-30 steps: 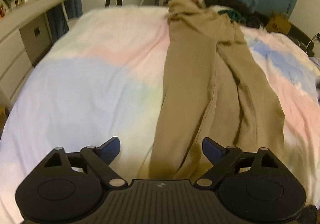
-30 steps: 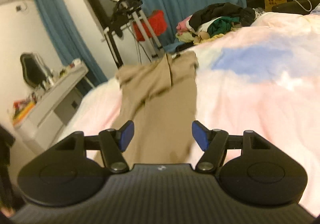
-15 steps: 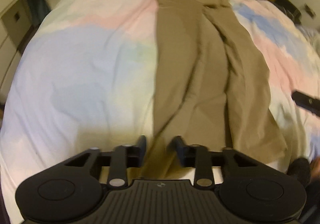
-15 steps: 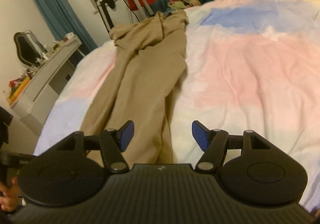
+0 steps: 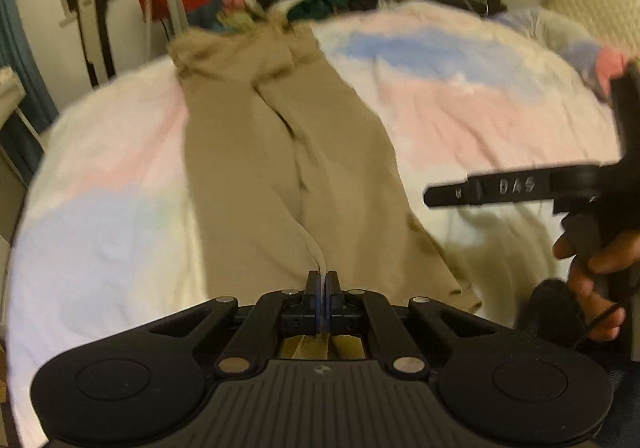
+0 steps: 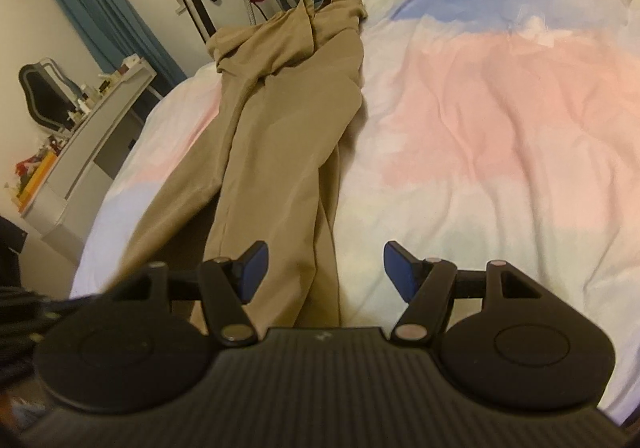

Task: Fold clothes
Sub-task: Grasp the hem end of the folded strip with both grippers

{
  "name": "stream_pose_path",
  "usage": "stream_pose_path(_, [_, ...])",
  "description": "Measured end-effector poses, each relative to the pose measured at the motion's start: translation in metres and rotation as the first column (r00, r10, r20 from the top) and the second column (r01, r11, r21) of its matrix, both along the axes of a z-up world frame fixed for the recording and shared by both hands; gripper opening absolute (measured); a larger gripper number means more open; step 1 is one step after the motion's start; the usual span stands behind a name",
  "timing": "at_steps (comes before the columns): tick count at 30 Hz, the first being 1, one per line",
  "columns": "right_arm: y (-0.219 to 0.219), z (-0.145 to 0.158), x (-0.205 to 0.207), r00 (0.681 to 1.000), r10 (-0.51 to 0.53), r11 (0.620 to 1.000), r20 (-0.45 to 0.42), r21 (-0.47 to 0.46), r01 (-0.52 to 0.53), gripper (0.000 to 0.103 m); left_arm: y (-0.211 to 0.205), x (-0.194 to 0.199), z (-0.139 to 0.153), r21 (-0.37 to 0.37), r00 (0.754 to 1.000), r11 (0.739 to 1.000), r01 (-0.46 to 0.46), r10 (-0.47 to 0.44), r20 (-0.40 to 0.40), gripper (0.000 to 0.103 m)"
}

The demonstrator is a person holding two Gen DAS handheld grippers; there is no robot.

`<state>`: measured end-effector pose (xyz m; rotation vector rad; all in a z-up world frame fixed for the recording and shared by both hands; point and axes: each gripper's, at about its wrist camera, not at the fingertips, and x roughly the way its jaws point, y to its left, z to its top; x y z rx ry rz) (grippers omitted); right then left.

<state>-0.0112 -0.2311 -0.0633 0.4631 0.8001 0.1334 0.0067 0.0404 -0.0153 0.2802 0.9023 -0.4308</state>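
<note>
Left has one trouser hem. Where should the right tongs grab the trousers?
Probably the other leg's hem at the near edge of the trousers, approached from the near bed edge along the leg. The right tongs are open right over that end; the left tongs are already shut on fabric.

Left side is now clamping the trouser hem; right side is coming in low beside it.

My left gripper (image 5: 321, 284), wide open a second ago and half closed half a second ago, is now pinching a pale edge of the khaki trousers (image 5: 288, 152) between its pads, and that edge is lifting off the duvet (image 5: 480, 116) in a thin ridge. My right gripper (image 6: 322, 268), jaws apart as before, is dropping closer to the leg end, and is now showing at the right edge of the left wrist view.
</note>
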Motion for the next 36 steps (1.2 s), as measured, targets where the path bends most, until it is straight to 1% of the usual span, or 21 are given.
stream_pose_path(2, [-0.001, -0.003, -0.001, 1.0, 0.007, 1.0, -0.014, 0.018, -0.007, 0.067, -0.01, 0.006, -0.021, 0.01, 0.995, 0.999, 0.035, -0.034, -0.098, 0.009])
stream_pose_path(3, [-0.003, -0.005, -0.001, 1.0, 0.01, 0.999, -0.024, 0.04, -0.009, 0.067, -0.009, 0.008, -0.027, 0.007, 0.99, 1.0, 0.028, -0.027, -0.139, 0.015])
stream_pose_path(4, [-0.006, -0.008, -0.001, 0.999, 0.011, 0.998, -0.037, 0.07, -0.008, 0.067, -0.001, 0.015, -0.027, -0.01, 0.987, 1.0, 0.004, -0.005, -0.163, 0.016])
stream_pose_path(5, [-0.009, -0.011, -0.002, 0.999, 0.009, 0.995, -0.052, 0.102, -0.004, 0.067, 0.009, 0.022, -0.027, -0.053, 0.98, 0.998, -0.033, 0.022, -0.197, 0.031])
stream_pose_path(6, [-0.011, -0.014, -0.002, 0.998, 0.007, 0.991, -0.068, 0.131, 0.002, 0.067, 0.02, 0.028, -0.026, -0.097, 0.971, 0.993, -0.071, 0.047, -0.232, 0.054])
stream_pose_path(7, [-0.013, -0.018, -0.002, 0.997, 0.007, 0.988, -0.083, 0.156, 0.006, 0.067, 0.034, 0.034, -0.025, -0.143, 0.962, 0.982, -0.124, 0.084, -0.259, 0.062])
stream_pose_path(8, [-0.014, -0.021, -0.001, 0.995, 0.01, 0.984, -0.099, 0.179, 0.008, 0.067, 0.048, 0.041, -0.023, -0.188, 0.951, 0.966, -0.178, 0.12, -0.286, 0.067])
stream_pose_path(10, [-0.014, -0.028, 0.001, 0.992, 0.021, 0.975, -0.127, 0.22, 0.007, 0.067, 0.079, 0.049, -0.021, -0.261, 0.933, 0.923, -0.282, 0.2, -0.299, 0.068])
stream_pose_path(12, [-0.014, -0.035, 0.002, 0.988, 0.024, 0.966, -0.151, 0.26, 0.016, 0.067, 0.106, 0.06, -0.021, -0.332, 0.909, 0.867, -0.373, 0.271, -0.316, 0.081])
stream_pose_path(14, [-0.014, -0.041, 0.003, 0.985, 0.02, 0.96, -0.172, 0.278, 0.029, 0.066, 0.128, 0.066, -0.03, -0.369, 0.882, 0.813, -0.45, 0.341, -0.325, 0.082])
stream_pose_path(17, [-0.016, -0.046, 0.003, 0.982, 0.011, 0.951, -0.186, 0.305, 0.047, 0.066, 0.143, 0.078, -0.048, -0.319, 0.831, 0.778, -0.542, 0.439, -0.342, 0.081])
stream_pose_path(19, [-0.016, -0.05, 0.003, 0.98, 0.012, 0.94, -0.197, 0.336, 0.056, 0.066, 0.142, 0.083, -0.055, -0.304, 0.825, 0.779, -0.549, 0.445, -0.349, 0.081])
stream_pose_path(21, [-0.016, -0.054, 0.003, 0.978, 0.023, 0.923, -0.209, 0.38, 0.059, 0.066, 0.135, 0.086, -0.061, -0.291, 0.827, 0.788, -0.543, 0.441, -0.348, 0.081])
stream_pose_path(23, [-0.014, -0.059, 0.004, 0.973, 0.047, 0.904, -0.224, 0.424, 0.054, 0.066, 0.125, 0.086, -0.066, -0.276, 0.84, 0.806, -0.523, 0.433, -0.327, 0.081])
stream_pose_path(24, [-0.013, -0.062, 0.004, 0.971, 0.06, 0.896, -0.232, 0.442, 0.05, 0.066, 0.119, 0.085, -0.066, -0.265, 0.85, 0.82, -0.507, 0.426, -0.309, 0.081])
stream_pose_path(26, [-0.01, -0.065, 0.005, 0.966, 0.089, 0.884, -0.244, 0.466, 0.036, 0.065, 0.106, 0.08, -0.065, -0.235, 0.877, 0.856, -0.461, 0.399, -0.266, 0.08])
stream_pose_path(28, [-0.006, -0.063, 0.005, 0.964, 0.111, 0.889, -0.242, 0.458, 0.013, 0.065, 0.097, 0.073, -0.065, -0.226, 0.9, 0.883, -0.412, 0.356, -0.249, 0.07])
stream_pose_path(31, [-0.002, -0.061, 0.003, 0.961, 0.138, 0.894, -0.238, 0.449, -0.017, 0.059, 0.08, 0.06, -0.068, -0.223, 0.923, 0.906, -0.36, 0.31, -0.228, 0.057])
stream_pose_path(32, [0.0, -0.06, 0.002, 0.96, 0.147, 0.895, -0.237, 0.445, -0.027, 0.058, 0.079, 0.058, -0.068, -0.226, 0.926, 0.909, -0.35, 0.3, -0.23, 0.05])
stream_pose_path(33, [0.001, -0.059, 0.001, 0.96, 0.153, 0.895, -0.236, 0.445, -0.034, 0.056, 0.077, 0.056, -0.068, -0.228, 0.929, 0.912, -0.341, 0.289, -0.231, 0.046])
stream_pose_path(36, [0.003, -0.056, -0.002, 0.961, 0.16, 0.896, -0.227, 0.442, -0.044, 0.046, 0.078, 0.052, -0.068, -0.233, 0.929, 0.912, -0.337, 0.284, -0.236, 0.043])
